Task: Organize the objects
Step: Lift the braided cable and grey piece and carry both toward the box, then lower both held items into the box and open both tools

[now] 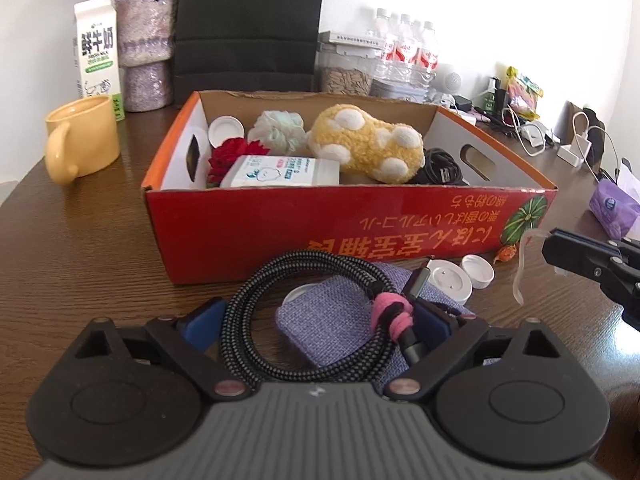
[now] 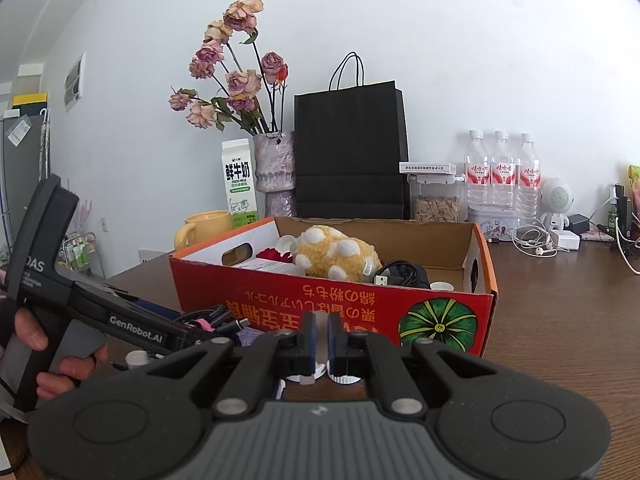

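A red cardboard box stands on the brown table; it holds a yellow plush toy, a wipes pack, a red flower, a sponge, a white lid and a black cable. It also shows in the right wrist view. In front of the box a coiled braided cable with a pink tie lies on a purple pouch. My left gripper is open, its jaws on either side of the coil. White caps lie to the right. My right gripper is shut, nothing seen between its pads, above the white caps.
A yellow mug, a milk carton, a vase and a black paper bag stand behind the box. Water bottles, chargers and cables crowd the back right. A purple tissue pack lies at the right.
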